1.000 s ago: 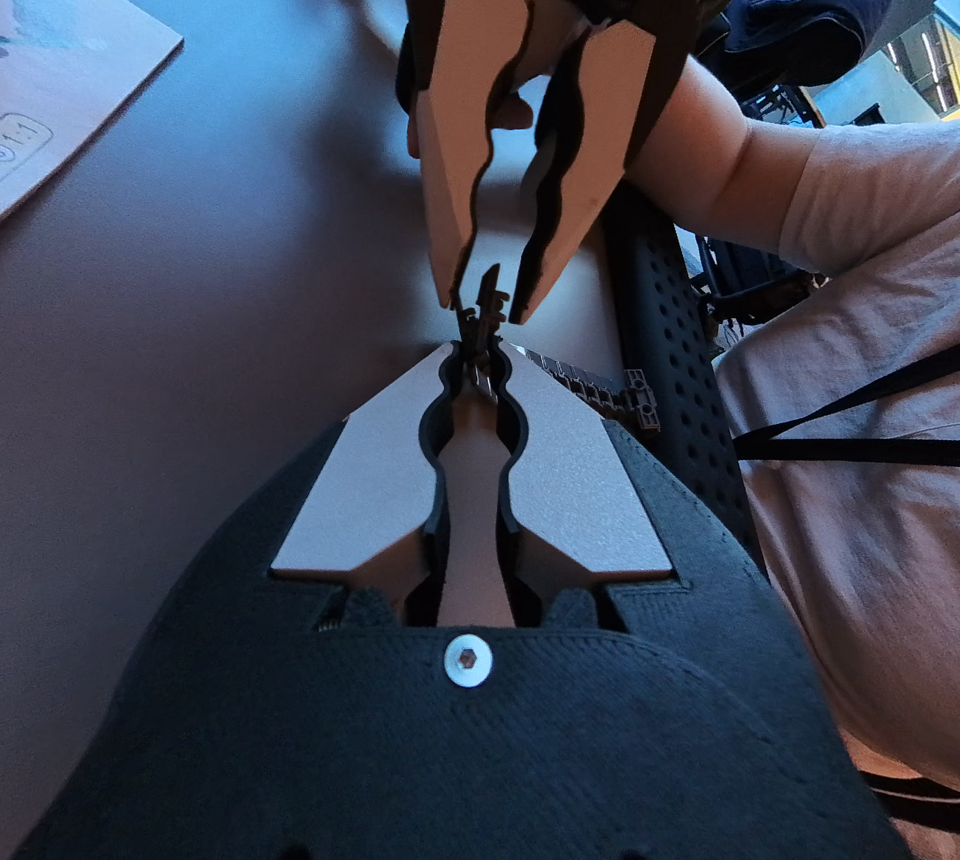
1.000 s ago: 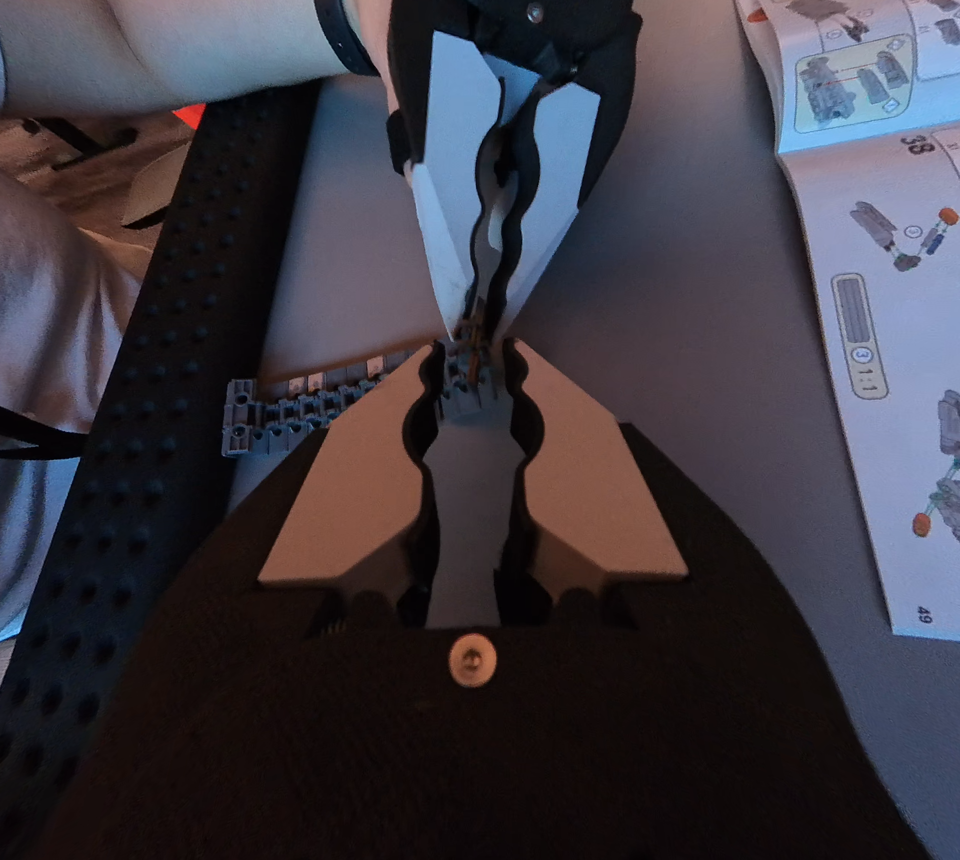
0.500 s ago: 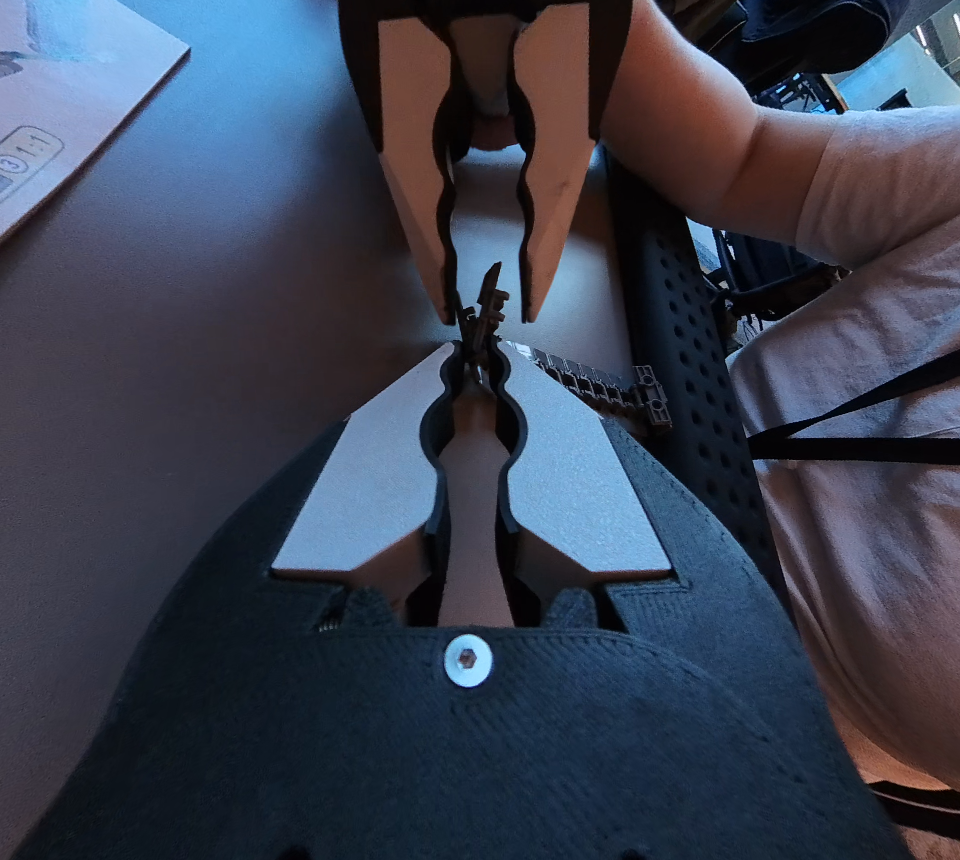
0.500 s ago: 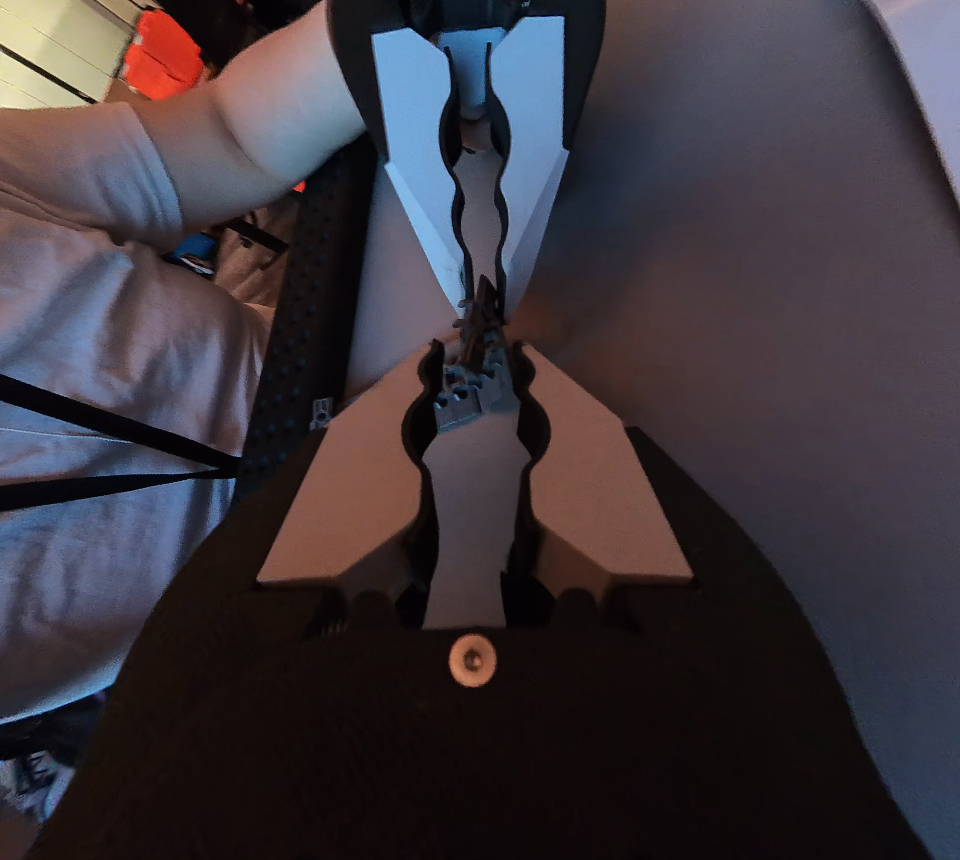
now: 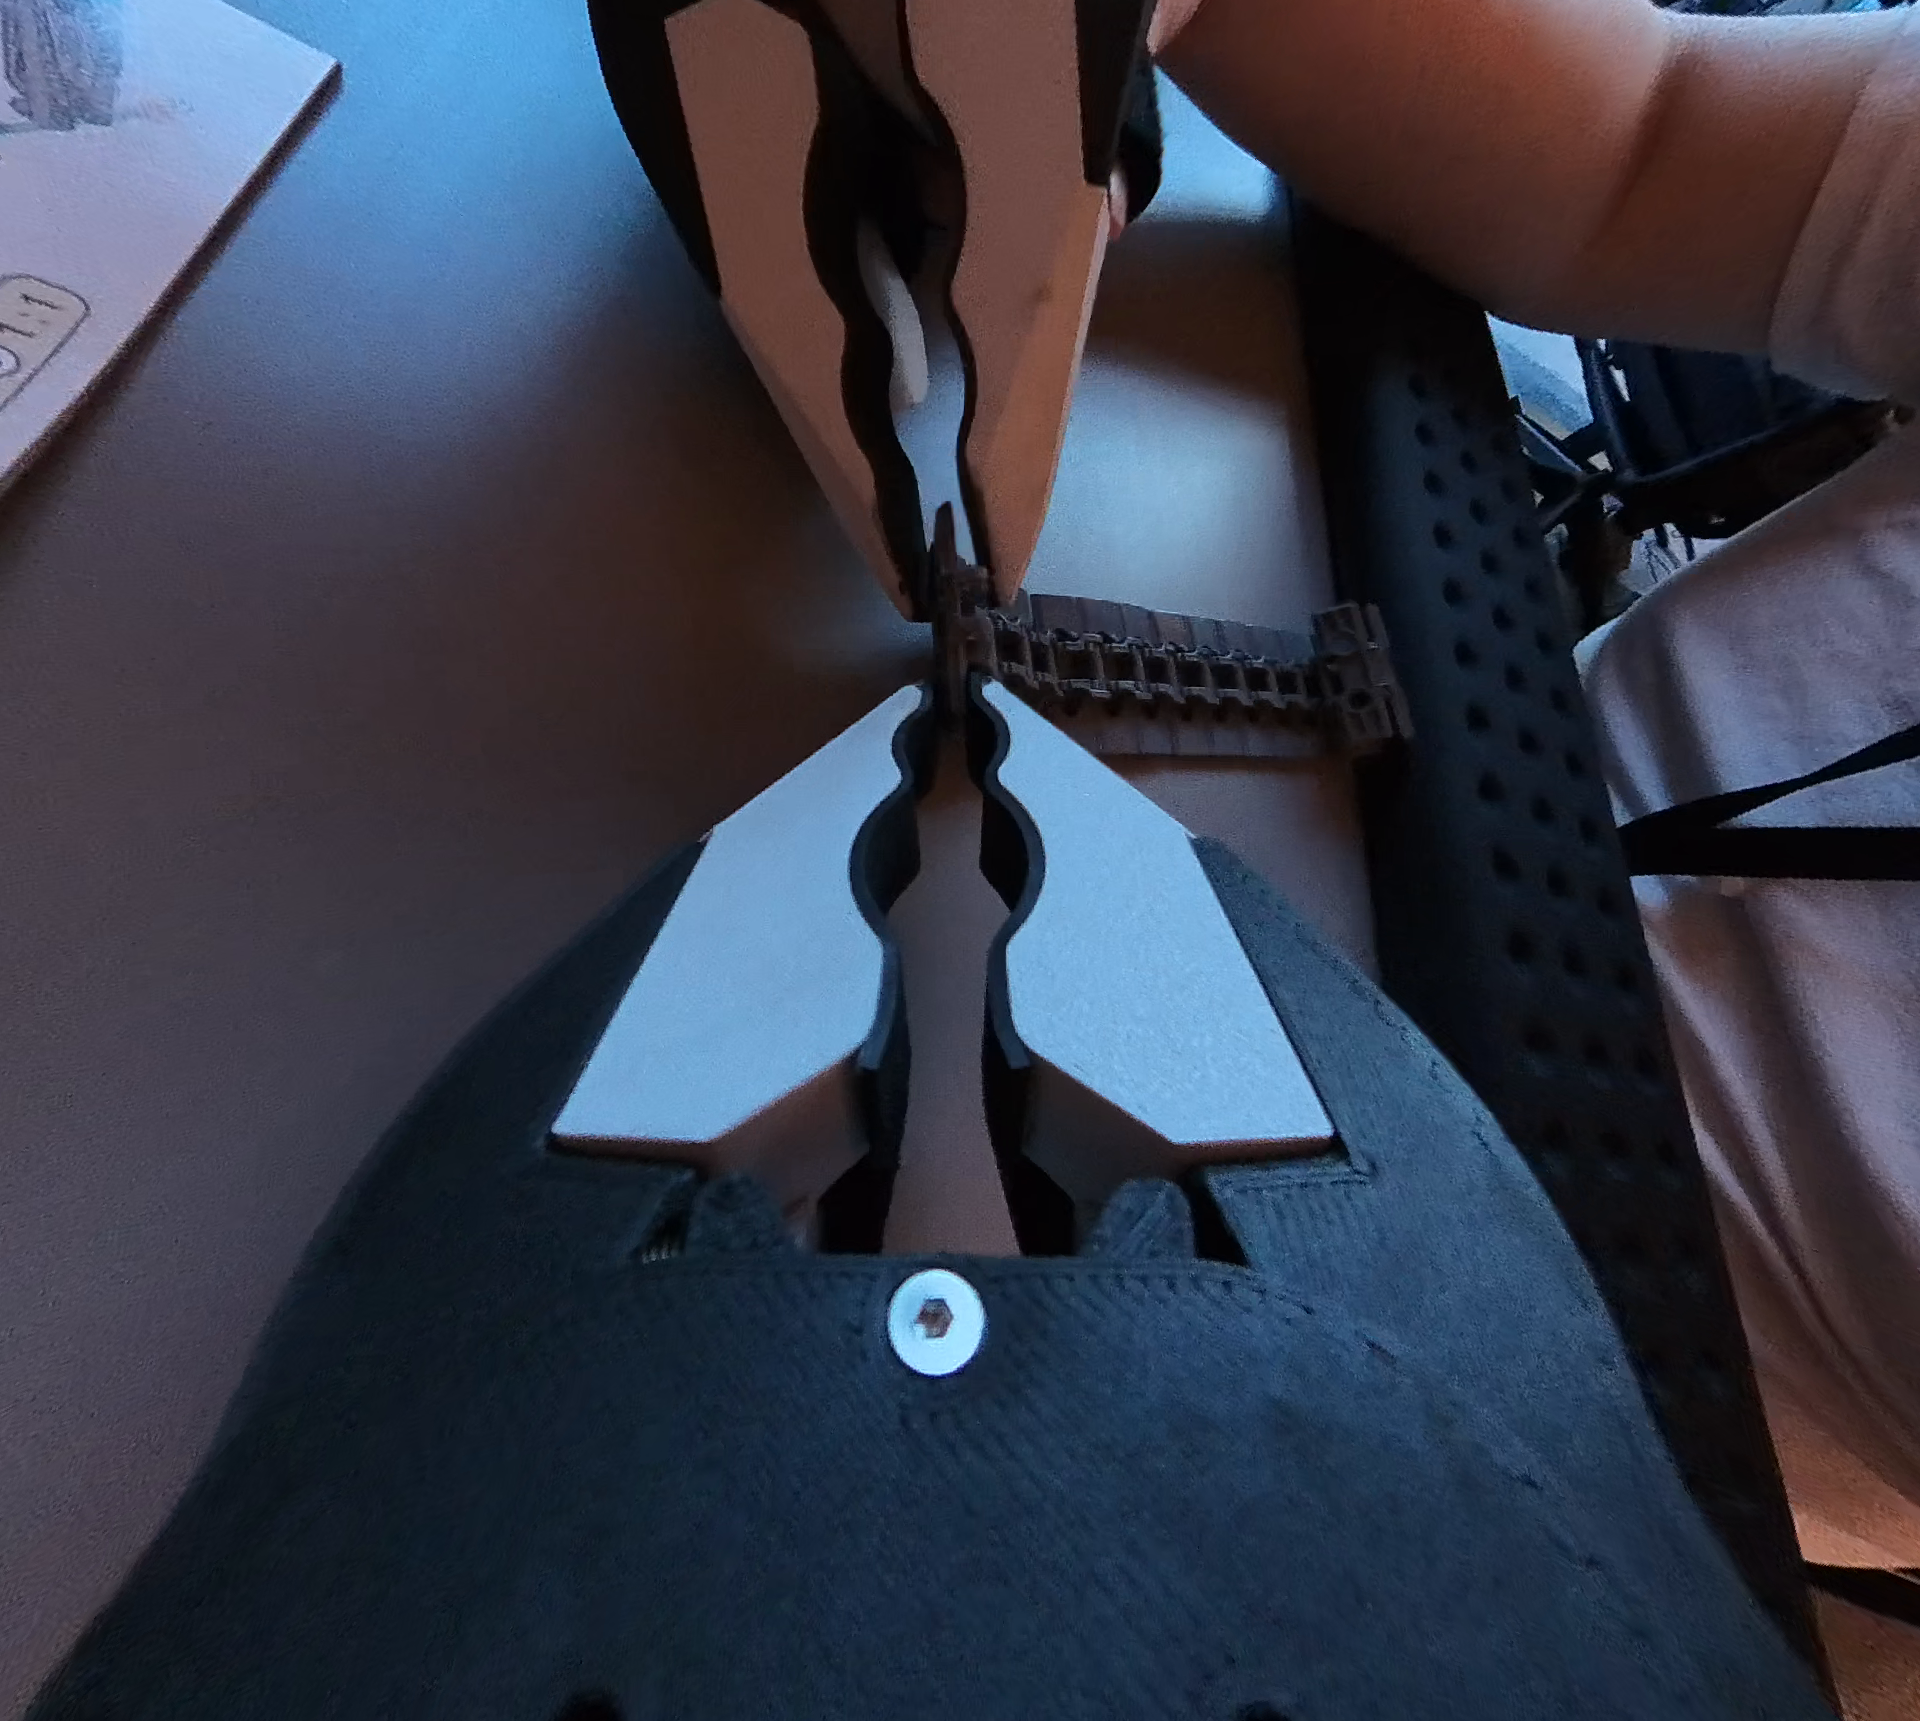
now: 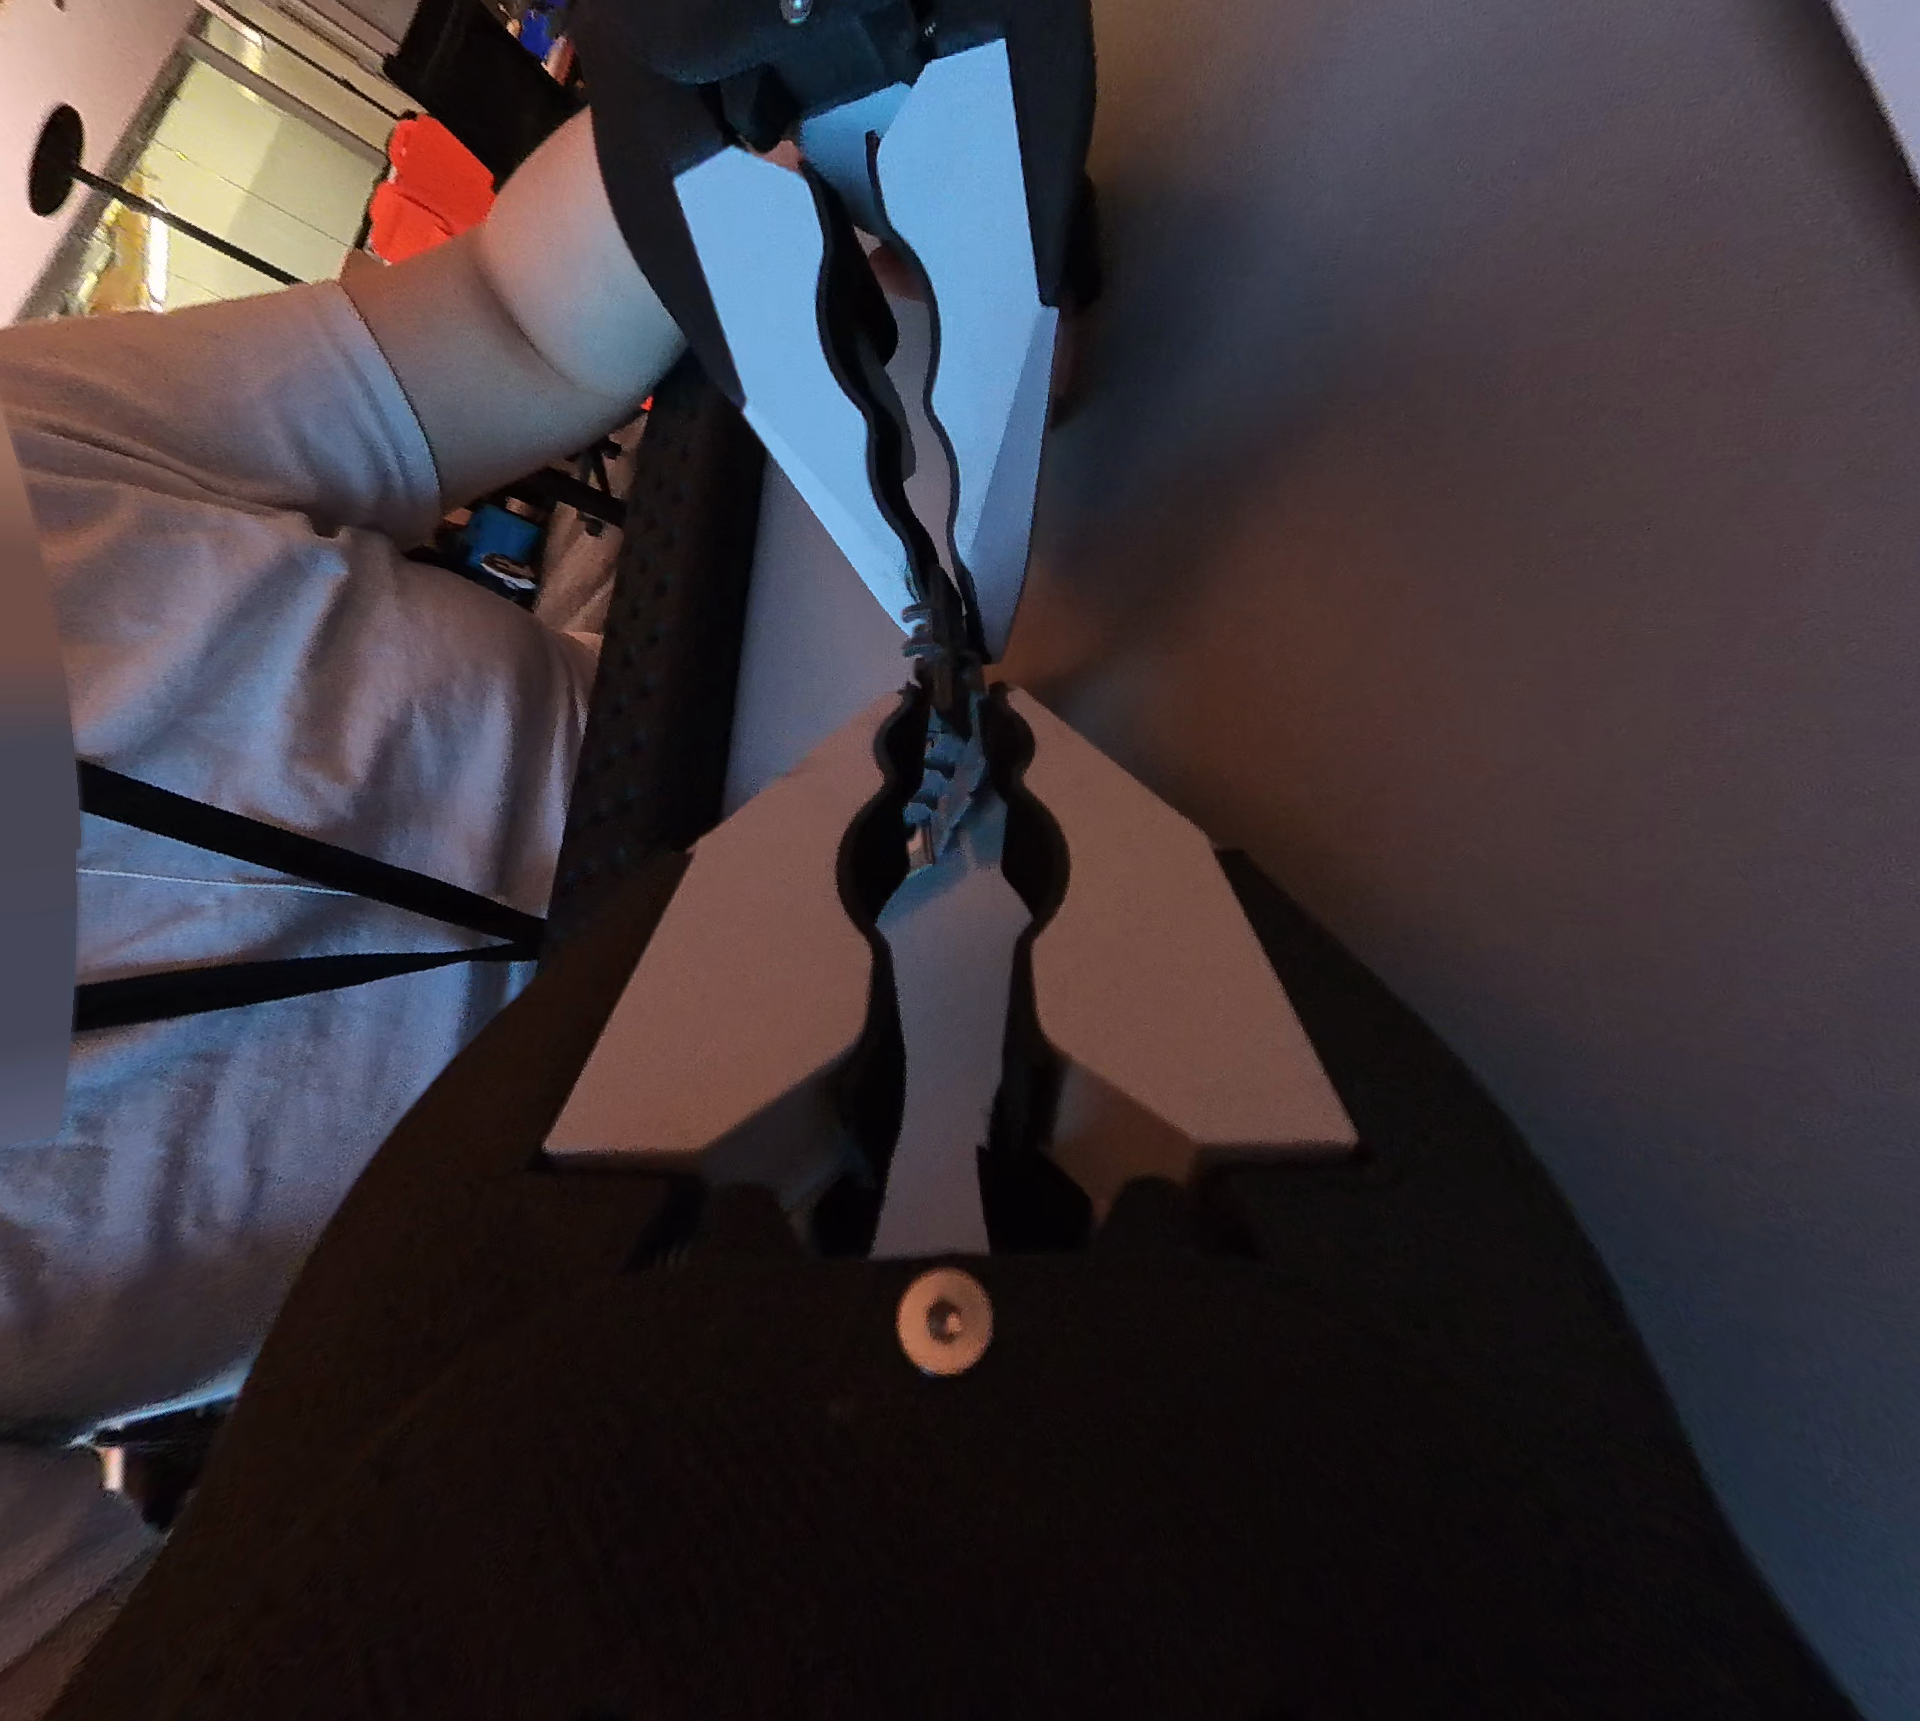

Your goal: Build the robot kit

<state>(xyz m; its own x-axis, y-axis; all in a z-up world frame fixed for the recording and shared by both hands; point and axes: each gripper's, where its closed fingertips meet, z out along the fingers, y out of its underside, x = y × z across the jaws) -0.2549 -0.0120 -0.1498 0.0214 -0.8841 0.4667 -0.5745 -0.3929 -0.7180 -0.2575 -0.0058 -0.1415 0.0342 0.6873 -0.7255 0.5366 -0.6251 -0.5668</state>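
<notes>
Our right tool (image 6: 951, 705), gaping a moment ago, now pinches the track (image 5: 1143, 674) just ahead of our left tool (image 5: 945, 700), itself clamped narrow on the track's end.

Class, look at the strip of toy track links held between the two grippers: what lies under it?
Under the track strip lies the bare grey table. Its far end reaches the black perforated mat. Whether it touches the table cannot be told.
</notes>
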